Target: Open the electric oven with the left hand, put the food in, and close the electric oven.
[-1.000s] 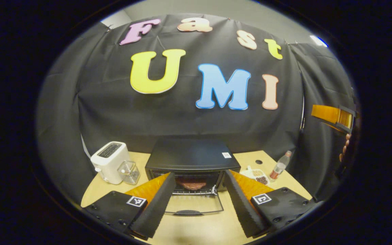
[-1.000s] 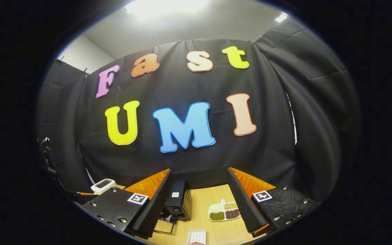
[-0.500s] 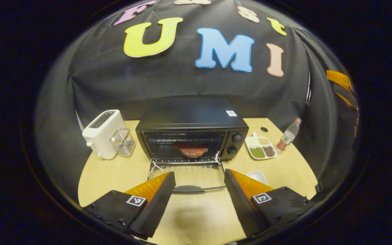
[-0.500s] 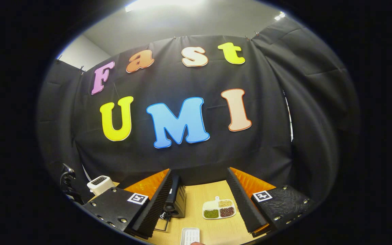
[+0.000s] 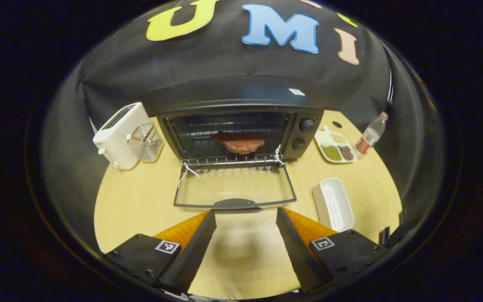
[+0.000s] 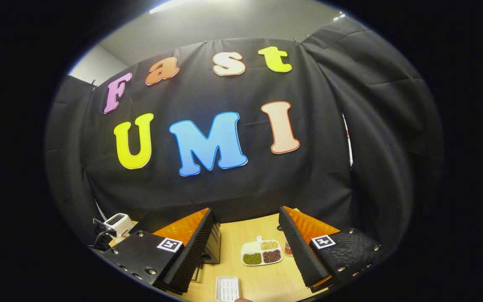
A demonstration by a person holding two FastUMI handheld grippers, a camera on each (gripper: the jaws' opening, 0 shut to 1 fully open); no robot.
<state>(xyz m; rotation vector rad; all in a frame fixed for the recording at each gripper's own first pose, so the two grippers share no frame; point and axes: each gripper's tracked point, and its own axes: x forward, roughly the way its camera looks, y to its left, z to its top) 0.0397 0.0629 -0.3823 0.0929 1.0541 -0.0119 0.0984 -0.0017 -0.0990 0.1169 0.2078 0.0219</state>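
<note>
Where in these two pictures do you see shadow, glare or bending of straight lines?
Left gripper view: a soft shadow lies on the table between the fingers, and the oven top bows. Right gripper view: the ceiling light glares at the top edge.

In the left gripper view, a black electric oven (image 5: 241, 126) stands at the back centre of a light wooden table (image 5: 141, 197), its glass door (image 5: 235, 191) lying flat, open toward the camera. A reddish-brown piece of meat (image 5: 238, 143) rests on the wire rack (image 5: 229, 159) inside. To the oven's left stands a white toaster (image 5: 118, 136), a clear ribbed container (image 5: 146, 141) between the two. To the oven's right lies a white divided dish of beans (image 5: 334, 147), with a clear plastic bottle (image 5: 371, 135) beyond it. A white rectangular tray (image 5: 333, 204) lies right of the door. The left gripper (image 5: 245, 224) hovers before the door's handle (image 5: 234, 204).
</note>
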